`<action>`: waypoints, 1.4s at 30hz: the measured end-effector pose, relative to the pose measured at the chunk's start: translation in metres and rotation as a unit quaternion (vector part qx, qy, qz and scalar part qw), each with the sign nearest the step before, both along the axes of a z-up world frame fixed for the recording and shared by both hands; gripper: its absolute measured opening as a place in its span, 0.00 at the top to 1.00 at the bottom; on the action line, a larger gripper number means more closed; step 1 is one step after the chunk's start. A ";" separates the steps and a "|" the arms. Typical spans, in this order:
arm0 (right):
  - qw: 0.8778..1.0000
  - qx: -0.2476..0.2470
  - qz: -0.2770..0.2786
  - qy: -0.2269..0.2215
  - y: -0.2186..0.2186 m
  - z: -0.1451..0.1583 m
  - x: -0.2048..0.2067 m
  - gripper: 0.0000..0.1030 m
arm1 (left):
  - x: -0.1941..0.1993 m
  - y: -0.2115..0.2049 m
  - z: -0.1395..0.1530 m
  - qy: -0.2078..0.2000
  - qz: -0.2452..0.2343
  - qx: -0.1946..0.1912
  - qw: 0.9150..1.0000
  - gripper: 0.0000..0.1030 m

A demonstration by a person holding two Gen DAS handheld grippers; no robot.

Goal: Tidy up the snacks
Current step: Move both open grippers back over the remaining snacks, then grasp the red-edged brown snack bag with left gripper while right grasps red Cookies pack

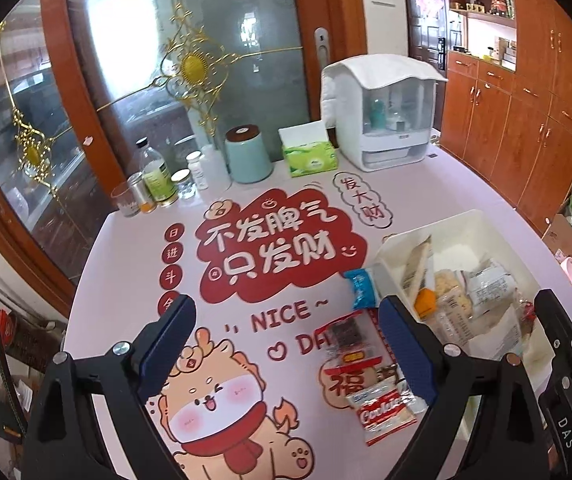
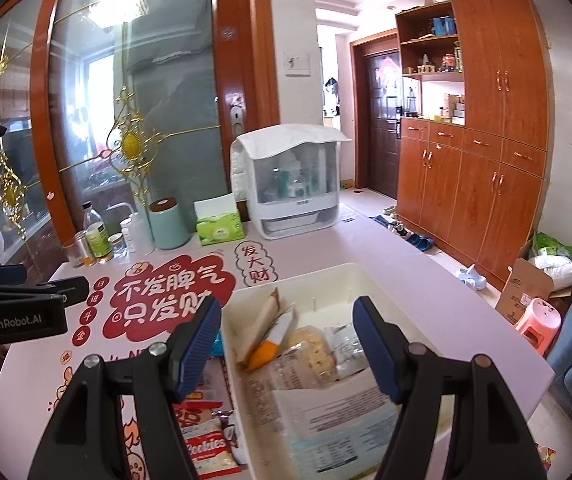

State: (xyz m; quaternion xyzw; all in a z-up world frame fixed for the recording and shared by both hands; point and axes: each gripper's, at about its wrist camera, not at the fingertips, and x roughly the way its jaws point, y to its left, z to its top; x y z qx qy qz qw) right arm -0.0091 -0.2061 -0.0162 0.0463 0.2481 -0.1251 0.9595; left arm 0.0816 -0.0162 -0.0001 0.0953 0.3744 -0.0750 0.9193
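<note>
White plastic formed the open bin [image 1: 461,220] that stood near the tabletop's right edge, already holding a heap of wrapped snacks: a tan packet leaning against its far-left wall, an orange-tipped one [image 1: 424,301] below it, pale crackers [image 2: 313,350] in clear wrap, and a large white pouch [image 2: 337,412] at the near end. The pink table cover [image 1: 134,264], printed with red characters and a cartoon animal, carried three snacks still outside the bin, all just beside its left wall: a blue packet [image 1: 361,289] farthest back, a dark-filled clear packet [image 1: 345,338] nearer, and a red-and-white Cookies packet [image 1: 383,414] closest to the near edge. The left gripper [image 1: 286,344] hung over the cover with its jaws spread wide and nothing between its pads, the loose packets lying below its right finger. The right gripper [image 2: 287,346] hovered above the bin, jaws likewise wide and empty. Along the far edge stood jars, a mint canister [image 1: 248,154], a green tissue box [image 1: 310,158] and a white appliance [image 1: 385,120].
</note>
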 end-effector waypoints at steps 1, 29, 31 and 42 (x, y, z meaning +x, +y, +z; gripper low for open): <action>1.000 -0.001 0.003 0.002 0.004 -0.001 0.001 0.33 | 0.001 0.005 -0.002 0.002 0.004 0.000 1.000 0.11; 0.996 -0.010 0.087 0.031 0.090 -0.046 0.022 0.33 | 0.042 0.079 -0.056 0.033 0.048 0.018 0.998 0.11; 0.995 -0.014 0.094 0.033 0.094 -0.054 0.018 0.33 | 0.044 0.080 -0.063 0.037 0.043 0.024 0.998 0.11; 0.988 -0.010 0.113 0.103 0.099 -0.119 0.011 0.33 | 0.055 0.057 -0.130 0.120 -0.052 0.059 0.990 0.11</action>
